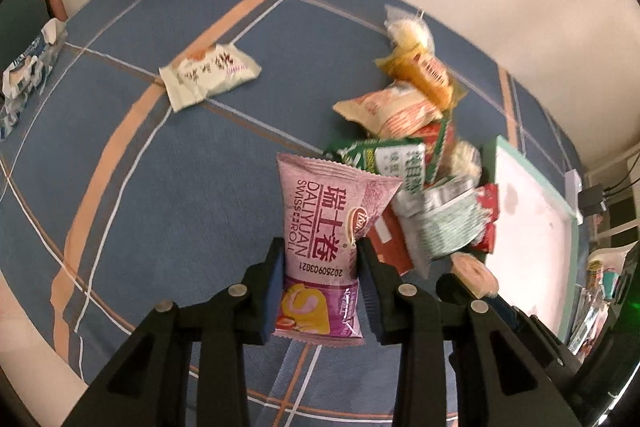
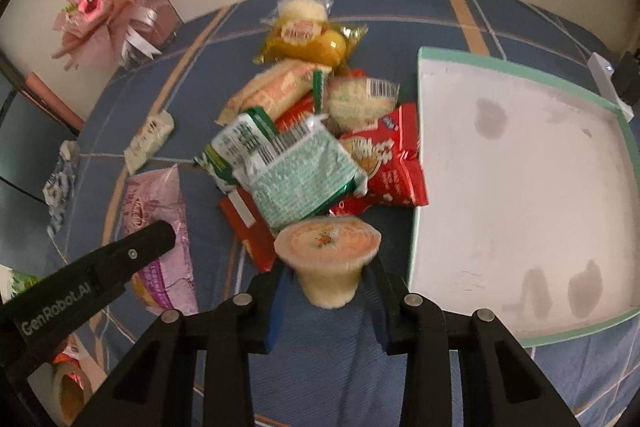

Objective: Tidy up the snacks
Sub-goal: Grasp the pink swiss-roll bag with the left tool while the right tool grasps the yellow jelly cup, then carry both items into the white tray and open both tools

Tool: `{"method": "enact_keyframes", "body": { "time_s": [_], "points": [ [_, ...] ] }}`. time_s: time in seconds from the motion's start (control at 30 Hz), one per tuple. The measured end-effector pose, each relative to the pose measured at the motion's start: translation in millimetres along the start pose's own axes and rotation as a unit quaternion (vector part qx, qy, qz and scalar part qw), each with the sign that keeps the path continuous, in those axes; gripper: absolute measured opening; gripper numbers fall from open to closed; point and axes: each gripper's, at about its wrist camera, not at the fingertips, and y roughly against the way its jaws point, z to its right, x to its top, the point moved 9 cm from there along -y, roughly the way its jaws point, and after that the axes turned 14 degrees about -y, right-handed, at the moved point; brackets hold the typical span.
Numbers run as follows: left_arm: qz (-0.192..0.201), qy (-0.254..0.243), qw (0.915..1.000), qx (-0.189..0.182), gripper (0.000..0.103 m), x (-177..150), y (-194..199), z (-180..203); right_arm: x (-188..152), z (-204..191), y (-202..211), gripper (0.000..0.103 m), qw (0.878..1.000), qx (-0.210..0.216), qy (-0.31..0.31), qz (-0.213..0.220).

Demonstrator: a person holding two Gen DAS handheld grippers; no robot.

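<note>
Swiss roll packet (image 1: 320, 247) clenched in left fingers (image 1: 276, 291), jelly cup (image 2: 328, 259) in right, beside tray rim (image 2: 416, 227).

A pink Swiss roll packet (image 1: 332, 227) stands upright, pinched at its lower half. A sealed jelly cup (image 2: 329, 259) is held lid toward the camera. Mixed snack packets (image 2: 304, 131) lie piled beside an empty mint-rimmed tray (image 2: 520, 65).

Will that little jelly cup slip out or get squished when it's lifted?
The jelly cup probably won't squish: it looks like molded plastic and keeps its shape between the right tool. It narrows toward the bottom, so it might slide if gripped loosely, though its wide rim could catch. Set on its side, it would likely roll in a curve.
</note>
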Motion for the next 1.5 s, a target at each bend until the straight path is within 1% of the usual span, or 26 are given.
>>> {"method": "enact_keyframes", "body": {
  "time_s": [0.1,0.17,0.37,0.53,0.67,0.8,0.9,1.03,1.1,1.23,1.4,1.5],
  "points": [
    [0.021,-0.003,0.9998,-0.001,0.036,3.0,16.4,0.7,3.1,2.4,18.2,0.037,1.0,0.013,-0.01,0.013],
    [0.031,-0.007,0.9995,0.004,0.036,8.9,19.3,5.6,4.1,2.1,22.4,0.037,1.0,0.015,-0.011,0.019],
    [0.035,-0.013,0.9993,0.008,0.036,14.4,16.1,12.1,9.1,12.9,23.1,0.037,0.999,0.008,-0.03,0.025],
    [0.042,-0.041,0.9983,0.004,0.036,20.8,15.6,33.0,23.1,33.1,33.4,0.037,0.997,0.007,-0.066,0.045],
    [0.041,-0.078,0.9961,-0.005,0.036,26.8,9.4,62.5,41.8,72.7,44.5,0.037,0.99,-0.035,-0.107,0.079],
    [0.037,-0.111,0.9928,-0.026,0.036,32.5,2.7,97.9,54.8,108.7,50.1,0.037,0.982,-0.073,-0.145,0.097],
    [0.039,-0.138,0.9891,-0.034,0.037,39.4,-1.5,123.6,65.7,127.9,48.2,0.037,0.976,-0.085,-0.172,0.105],
    [0.043,-0.161,0.9849,-0.047,0.037,51.6,-8.5,158.8,78.4,151.6,47.3,0.037,0.968,-0.105,-0.194,0.117],
    [0.049,-0.181,0.9808,-0.054,0.037,58.1,-13.0,179.5,84.3,166.1,46.7,0.037,0.964,-0.117,-0.204,0.123],
    [0.057,-0.212,0.9739,-0.058,0.037,67.4,-26.1,208.6,93.7,192.5,42.2,0.038,0.955,-0.141,-0.225,0.128],
    [0.065,-0.233,0.9684,-0.061,0.037,78.2,-43.3,231.4,107.6,217.2,41.1,0.038,0.946,-0.163,-0.242,0.145],
    [0.064,-0.232,0.9682,-0.069,0.037,81.7,-51.5,239.5,113.3,225.0,37.0,0.038,0.943,-0.173,-0.243,0.147]
  ]
}}
